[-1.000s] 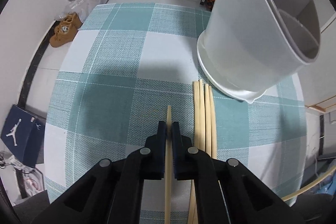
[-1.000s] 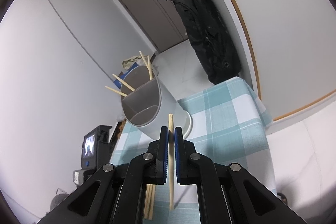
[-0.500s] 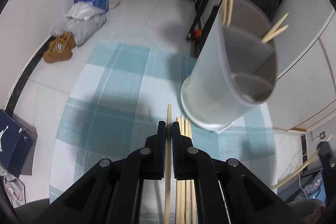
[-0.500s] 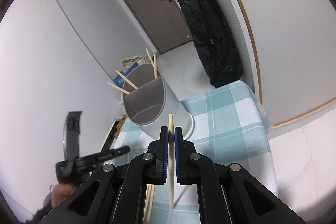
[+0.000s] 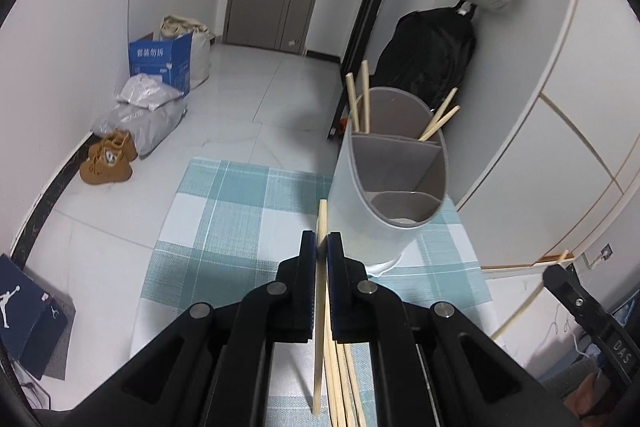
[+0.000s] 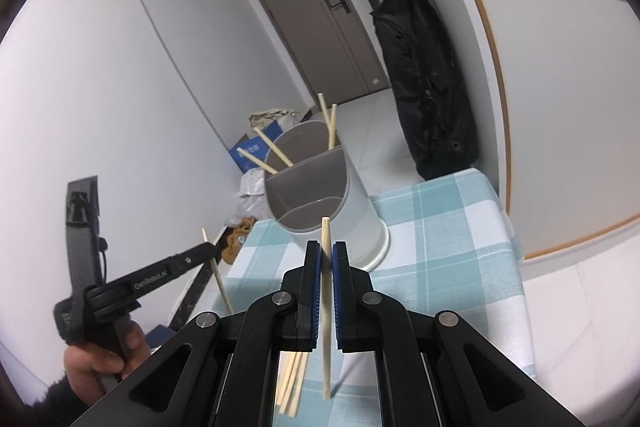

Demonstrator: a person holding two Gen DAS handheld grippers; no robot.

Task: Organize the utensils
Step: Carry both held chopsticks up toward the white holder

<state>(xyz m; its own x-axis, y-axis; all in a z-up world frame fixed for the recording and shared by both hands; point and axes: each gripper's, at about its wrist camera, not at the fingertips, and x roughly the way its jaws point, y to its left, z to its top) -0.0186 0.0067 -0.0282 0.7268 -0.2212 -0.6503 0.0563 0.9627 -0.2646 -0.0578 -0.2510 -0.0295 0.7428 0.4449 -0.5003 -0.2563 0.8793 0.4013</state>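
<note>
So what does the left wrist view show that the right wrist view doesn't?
Only the left wrist view shows the dark blue shoebox on the floor. Only the right wrist view shows the person's hand gripping the left gripper, seen from outside. Both show the grey holder with four chopsticks inside, loose chopsticks on the checked cloth, and each gripper clamping one chopstick.

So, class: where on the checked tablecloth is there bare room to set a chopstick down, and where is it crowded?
Free: the teal-and-white checked tablecloth left of the grey divided utensil holder, and the cloth beyond and right of the holder. Crowded: the near edge, where the loose wooden chopsticks lie below both grippers.
</note>
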